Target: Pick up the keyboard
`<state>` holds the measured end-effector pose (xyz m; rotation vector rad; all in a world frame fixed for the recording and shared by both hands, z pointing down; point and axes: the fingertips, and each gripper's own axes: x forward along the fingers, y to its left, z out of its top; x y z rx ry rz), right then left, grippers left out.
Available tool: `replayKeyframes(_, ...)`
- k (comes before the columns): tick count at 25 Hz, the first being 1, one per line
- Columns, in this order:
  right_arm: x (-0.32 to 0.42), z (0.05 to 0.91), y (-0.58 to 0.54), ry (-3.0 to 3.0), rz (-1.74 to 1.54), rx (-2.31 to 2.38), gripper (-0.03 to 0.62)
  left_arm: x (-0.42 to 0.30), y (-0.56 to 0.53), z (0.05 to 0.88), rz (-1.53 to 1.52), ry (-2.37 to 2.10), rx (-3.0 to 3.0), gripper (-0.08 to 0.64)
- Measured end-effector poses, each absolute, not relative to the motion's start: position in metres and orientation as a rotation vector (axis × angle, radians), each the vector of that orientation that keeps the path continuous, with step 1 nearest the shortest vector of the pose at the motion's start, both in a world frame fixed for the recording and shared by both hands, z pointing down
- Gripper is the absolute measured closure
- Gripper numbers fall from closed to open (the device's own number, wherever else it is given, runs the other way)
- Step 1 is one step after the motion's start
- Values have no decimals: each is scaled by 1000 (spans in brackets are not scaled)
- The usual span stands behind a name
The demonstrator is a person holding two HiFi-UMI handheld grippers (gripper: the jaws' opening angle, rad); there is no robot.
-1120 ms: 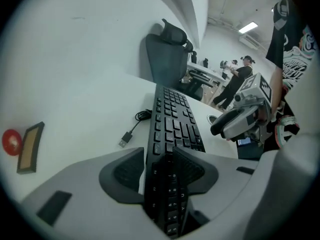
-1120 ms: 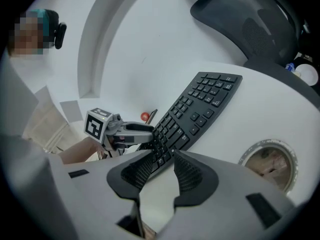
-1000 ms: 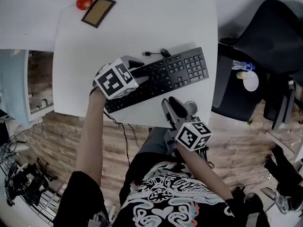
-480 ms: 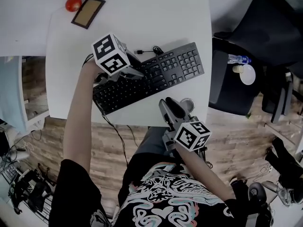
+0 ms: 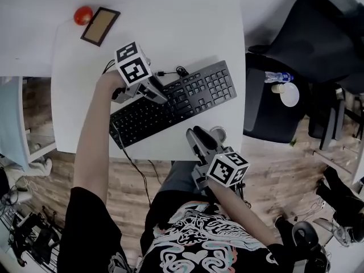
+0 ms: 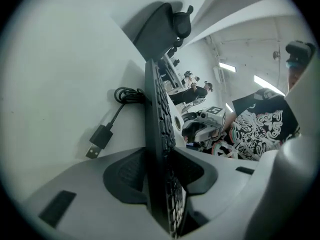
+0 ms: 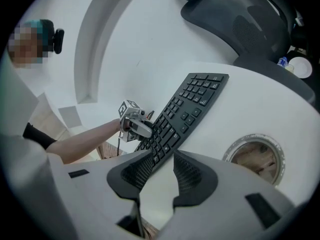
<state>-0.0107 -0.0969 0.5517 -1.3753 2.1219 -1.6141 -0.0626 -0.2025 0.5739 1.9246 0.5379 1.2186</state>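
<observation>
My left gripper (image 5: 161,97) has just been closing on the keyboard's (image 5: 196,91) far long edge and now pinches it; right gripper (image 5: 198,134) hovers beside the near edge, jaws apart, empty.

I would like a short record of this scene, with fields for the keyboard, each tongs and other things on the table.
keyboard: black, slanted across the white table, cable loose behind it
left tongs: jaws just closing, pads on the keyboard's far edge
right tongs: open, empty, over the near table edge beside the round hole
other: red round object, framed panel, far corner
</observation>
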Motion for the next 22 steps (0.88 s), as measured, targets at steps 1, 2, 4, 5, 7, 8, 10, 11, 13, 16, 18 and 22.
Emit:
replayKeyframes(1, -10, 552, -97, 2118, -1618, -1371, 466, -62, -202, 574, 1228, 555, 1885, 406)
replayKeyframes(2, -9, 553, -96, 2120, -1620, -1369, 467, -62, -201, 575, 1243, 575, 1842, 414)
replayKeyframes(4, -9, 554, -97, 2132, -1618, -1367, 467, -61, -199, 574, 1262, 624, 1761, 427)
replayKeyframes(5, -9, 553, -97, 2136, -1616, -1364, 466, -61, -197, 574, 1257, 653, 1731, 437)
replayKeyframes(7, -9, 554, -98, 2135, -1625, -1344, 468, -60, -195, 572, 1215, 707, 1703, 449)
replayKeyframes(8, -9, 554, -97, 2133, -1638, -1325, 468, -59, -194, 572, 1184, 729, 1692, 454)
replayKeyframes(10, -8, 553, -94, 2134, -1663, -1283, 468, -59, -192, 571, 1116, 753, 1648, 463)
replayKeyframes(11, -6, 551, -92, 2141, -1667, -1268, 467, -59, -192, 570, 1086, 758, 1621, 466)
replayKeyframes(13, -4, 550, -93, 2163, -1665, -1254, 468, -60, -193, 568, 1047, 774, 1582, 468)
replayKeyframes(16, -5, 556, -101, 2176, -1683, -1229, 466, -62, -195, 568, 1005, 833, 1537, 468)
replayKeyframes(18, -8, 562, -109, 2159, -1702, -1201, 463, -64, -197, 570, 977, 853, 1499, 468)
replayKeyframes(22, -20, 569, -112, 2143, -1717, -1165, 448, -63, -196, 571, 919, 851, 1468, 468)
